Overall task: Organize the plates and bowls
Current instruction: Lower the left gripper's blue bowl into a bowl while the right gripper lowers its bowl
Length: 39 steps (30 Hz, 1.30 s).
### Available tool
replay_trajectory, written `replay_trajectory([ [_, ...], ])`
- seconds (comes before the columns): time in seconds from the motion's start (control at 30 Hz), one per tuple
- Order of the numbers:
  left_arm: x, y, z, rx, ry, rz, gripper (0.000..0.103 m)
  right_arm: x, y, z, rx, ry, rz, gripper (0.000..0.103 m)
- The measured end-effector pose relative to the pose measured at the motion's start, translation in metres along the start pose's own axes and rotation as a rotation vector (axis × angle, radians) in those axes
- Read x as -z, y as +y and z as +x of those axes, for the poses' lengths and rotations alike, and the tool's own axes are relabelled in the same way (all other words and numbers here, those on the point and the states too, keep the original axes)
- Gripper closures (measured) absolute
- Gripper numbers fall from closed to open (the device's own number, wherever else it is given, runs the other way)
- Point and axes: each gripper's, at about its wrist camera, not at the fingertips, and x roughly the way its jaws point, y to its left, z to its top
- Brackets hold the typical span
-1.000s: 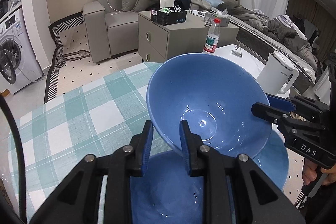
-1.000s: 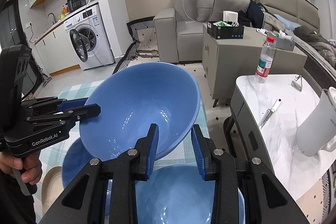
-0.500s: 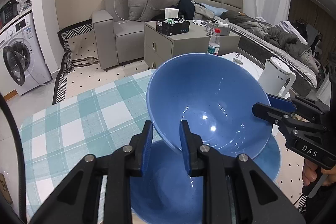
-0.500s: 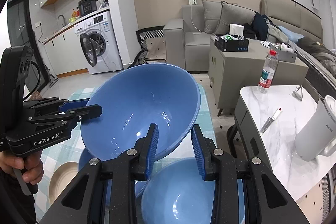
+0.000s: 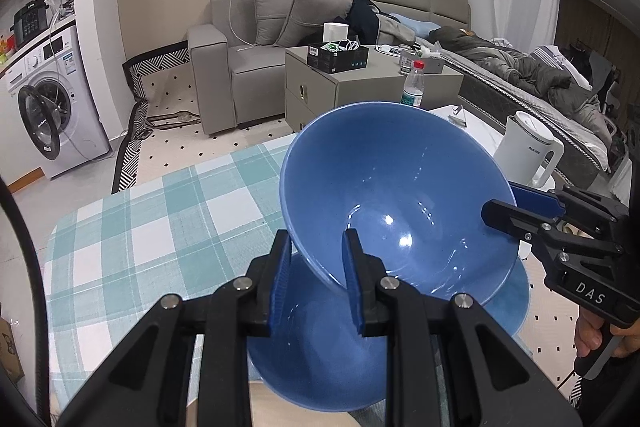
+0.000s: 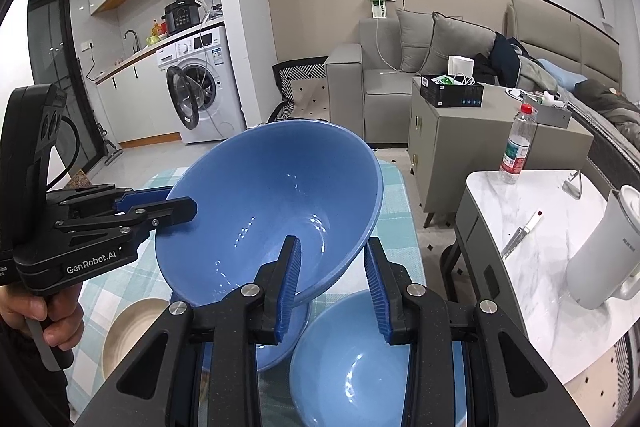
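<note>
A large blue bowl (image 5: 400,211) hangs tilted in the air, gripped at two opposite sides of its rim. My left gripper (image 5: 316,267) is shut on the near rim in the left wrist view, and the right gripper (image 5: 516,207) clamps the far right rim. In the right wrist view my right gripper (image 6: 334,279) is shut on the same bowl (image 6: 272,211), with the left gripper (image 6: 176,207) on its left rim. Below lie a second blue bowl (image 6: 352,359), a third blue bowl (image 6: 280,339) partly hidden, and a beige bowl (image 6: 132,327).
The bowls rest on a table with a teal checked cloth (image 5: 160,227). To the right stands a white marble side table (image 6: 540,227) with a white kettle (image 6: 604,251), a water bottle (image 6: 518,147) and a knife (image 6: 520,233). A person's hand (image 6: 44,311) holds each gripper.
Both grippers have risen together with the blue bowl held between them. The bowls on the table now sit lower in both views, and more of the room shows.
</note>
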Motion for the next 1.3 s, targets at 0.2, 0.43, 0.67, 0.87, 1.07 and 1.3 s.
replay_trajectory([
  [0.2, 0.007, 0.005, -0.009, -0.004, -0.006, -0.008, 0.080, 0.002, 0.008, -0.004, -0.004, -0.008, -0.005, 0.070],
  [0.43, 0.017, 0.012, -0.015, -0.005, -0.016, -0.023, 0.080, 0.005, 0.018, 0.001, -0.003, 0.002, -0.026, 0.070],
  [0.67, 0.030, 0.021, -0.021, -0.010, -0.020, -0.037, 0.080, 0.010, 0.031, 0.007, -0.015, 0.004, -0.035, 0.070],
  [0.87, 0.040, 0.027, -0.021, -0.020, -0.009, -0.044, 0.079, 0.017, 0.041, 0.012, -0.014, 0.010, -0.048, 0.070],
  [1.07, 0.050, 0.033, -0.020, -0.029, 0.001, -0.051, 0.079, 0.024, 0.047, 0.016, -0.028, 0.017, -0.060, 0.070],
  [1.3, 0.062, 0.036, -0.011, -0.040, 0.015, -0.060, 0.079, 0.034, 0.046, 0.029, -0.029, 0.041, -0.064, 0.070],
])
